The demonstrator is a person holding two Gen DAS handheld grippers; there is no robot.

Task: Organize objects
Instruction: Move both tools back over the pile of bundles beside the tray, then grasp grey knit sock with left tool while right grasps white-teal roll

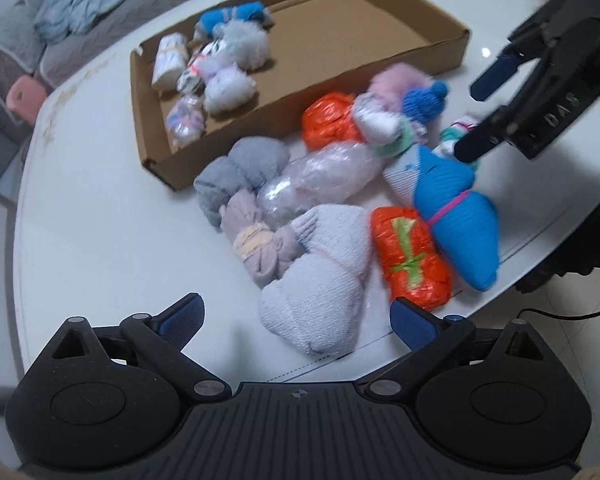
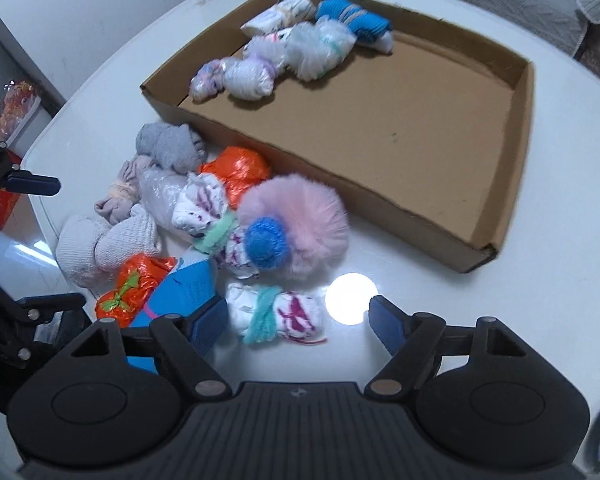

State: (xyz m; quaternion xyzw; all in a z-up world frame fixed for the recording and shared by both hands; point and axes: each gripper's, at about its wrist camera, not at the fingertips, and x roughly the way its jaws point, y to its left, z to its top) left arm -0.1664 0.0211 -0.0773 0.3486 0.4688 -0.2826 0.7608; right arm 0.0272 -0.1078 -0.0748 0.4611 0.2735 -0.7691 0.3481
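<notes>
Hovering over a white table (image 1: 100, 240), the left gripper (image 1: 296, 320) has its blue pads spread wide with nothing between them, and just beyond its tips sits a white knitted bundle (image 1: 320, 280). At two o'clock from that bundle lies an orange plastic bundle tied with green (image 1: 410, 252), and touching its right side a big blue bundle with a pink band (image 1: 456, 220). Moving outward, a pale lilac bundle (image 1: 256, 236), a clear plastic-wrapped bundle (image 1: 324, 180) and a grey bundle (image 1: 240, 176) crowd together at twelve o'clock from the knitted one. Over on the other side, the right gripper (image 2: 298, 320) also stands apart, clamping nothing; a white sock roll with a teal band (image 2: 276, 314) lies on the table just ahead, between and slightly beyond the pads, not pinched. At twelve o'clock from that roll comes a small blue knitted ball (image 2: 266, 246) resting against a fluffy pink pom-pom (image 2: 304, 220), with another white roll banded in green (image 2: 208, 220) at its nine o'clock and a second orange bundle (image 2: 236, 172) behind. Farthest out is the cardboard tray (image 2: 420, 208), its near wall just beside the heap. Several bundles are already inside at its far-left end, a blue roll (image 2: 356, 20) and white fluffy ones (image 2: 312, 50) among them, while the rest of the tray floor shows bare cardboard.
</notes>
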